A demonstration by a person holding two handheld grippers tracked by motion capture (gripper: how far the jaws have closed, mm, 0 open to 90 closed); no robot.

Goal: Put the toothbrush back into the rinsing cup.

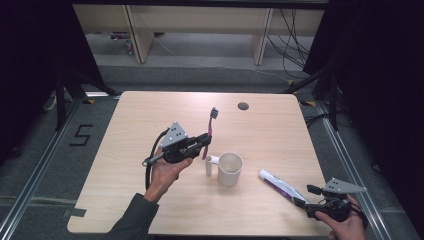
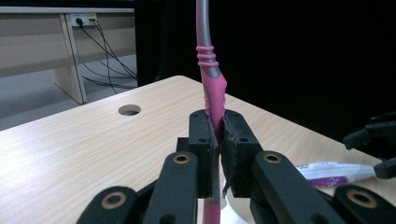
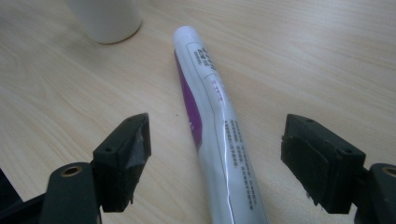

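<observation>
The toothbrush (image 1: 211, 131) stands upright, head up, clamped by its pink handle in the left tongs (image 1: 204, 142) just above and beside the white mug (image 1: 229, 169). Dropping it in likely means centring the handle over the rim and lowering it straight. The right tongs (image 3: 215, 158) gape open astride the toothpaste tube (image 3: 212, 116) lying on the tabletop (image 1: 150, 115)

We see a pale wood-grain worktop (image 1: 150, 120) with a dark round hole (image 1: 243, 106). Our toothbrush (image 2: 212, 88) is pink at the handle, grey above, with pink ribs. The mug (image 1: 230, 169) is cream-white. The tube (image 3: 212, 116) is white with a purple stripe and small dark print. Both grippers, left (image 2: 218, 140) and right (image 3: 215, 154), are black with brass-coloured rivets.
</observation>
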